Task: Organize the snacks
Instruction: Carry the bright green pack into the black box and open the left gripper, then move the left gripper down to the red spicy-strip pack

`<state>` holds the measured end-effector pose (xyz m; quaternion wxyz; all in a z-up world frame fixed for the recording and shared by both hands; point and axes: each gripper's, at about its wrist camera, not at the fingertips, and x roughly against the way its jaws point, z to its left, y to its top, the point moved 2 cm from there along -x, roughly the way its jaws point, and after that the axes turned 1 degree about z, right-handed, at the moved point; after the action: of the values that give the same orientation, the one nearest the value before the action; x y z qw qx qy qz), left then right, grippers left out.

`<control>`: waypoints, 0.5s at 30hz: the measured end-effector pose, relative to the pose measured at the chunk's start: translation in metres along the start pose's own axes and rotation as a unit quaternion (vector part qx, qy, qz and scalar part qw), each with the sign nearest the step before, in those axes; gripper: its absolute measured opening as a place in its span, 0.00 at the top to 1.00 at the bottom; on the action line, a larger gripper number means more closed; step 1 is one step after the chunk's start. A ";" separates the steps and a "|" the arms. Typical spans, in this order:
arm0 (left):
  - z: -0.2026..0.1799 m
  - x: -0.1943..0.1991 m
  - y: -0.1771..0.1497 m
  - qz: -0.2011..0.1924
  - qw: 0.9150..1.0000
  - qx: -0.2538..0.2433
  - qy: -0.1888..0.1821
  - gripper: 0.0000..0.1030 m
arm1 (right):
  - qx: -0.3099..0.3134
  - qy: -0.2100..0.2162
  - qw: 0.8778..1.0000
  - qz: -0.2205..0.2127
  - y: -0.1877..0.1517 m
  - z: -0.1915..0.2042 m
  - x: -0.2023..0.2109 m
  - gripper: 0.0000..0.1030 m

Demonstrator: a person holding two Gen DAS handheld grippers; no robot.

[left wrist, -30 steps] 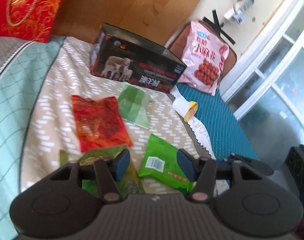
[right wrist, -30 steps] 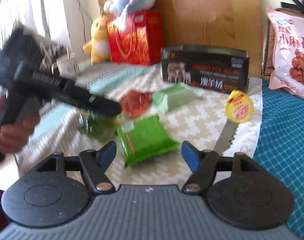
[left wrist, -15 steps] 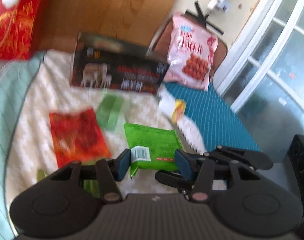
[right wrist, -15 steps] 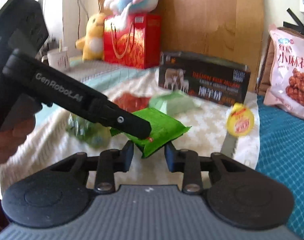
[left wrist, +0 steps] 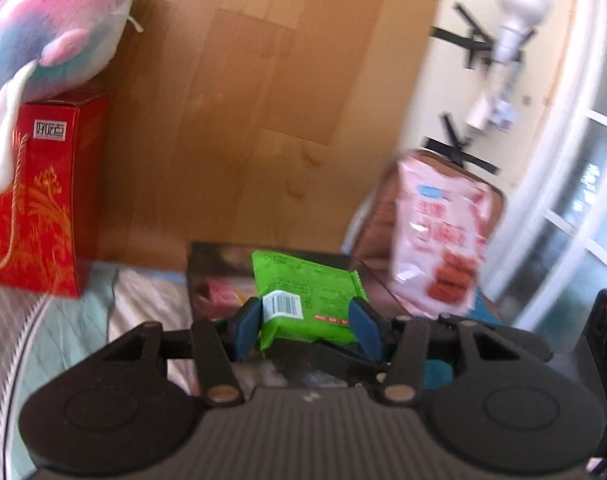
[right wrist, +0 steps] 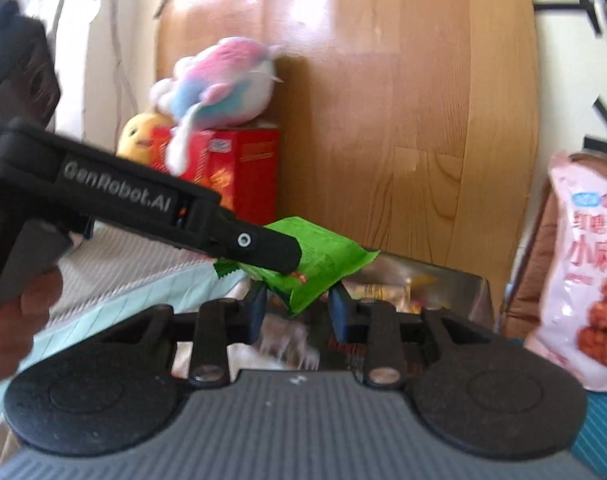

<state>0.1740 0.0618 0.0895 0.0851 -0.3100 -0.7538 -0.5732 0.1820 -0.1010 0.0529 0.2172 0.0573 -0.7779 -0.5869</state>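
Left wrist view: green snack packet (left wrist: 307, 300) clamped between both grippers, airborne.
Left gripper (left wrist: 305, 330) pinches its near end; right gripper (right wrist: 297, 312) grips one corner (jaws lately narrowed onto it). Black tin (right wrist: 443, 284) lies just beyond. Risk: opposed pulls could tear or drop the packet short of the tin.

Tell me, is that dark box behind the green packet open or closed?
Open. The dark box has no lid on top, and wrapped snacks show inside, behind the green packet.
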 end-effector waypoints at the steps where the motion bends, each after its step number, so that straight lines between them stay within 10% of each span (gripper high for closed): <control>1: 0.005 -0.008 0.003 0.001 1.000 0.005 0.006 0.53 | -0.010 0.002 1.000 0.005 0.003 -0.005 -0.011 0.64; 7: 0.023 -0.041 0.004 0.020 0.999 0.018 0.042 0.51 | -0.034 -0.006 0.999 0.035 -0.001 -0.018 -0.050 0.57; 15: 0.034 -0.002 -0.007 -0.008 0.999 0.038 0.020 0.47 | -0.051 -0.008 0.999 0.000 -0.010 -0.018 -0.006 0.42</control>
<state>0.1790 0.0910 0.0723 0.1073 -0.2887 -0.7754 -0.5512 0.1926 -0.1180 0.0459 0.2136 0.0416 -0.7486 -0.6263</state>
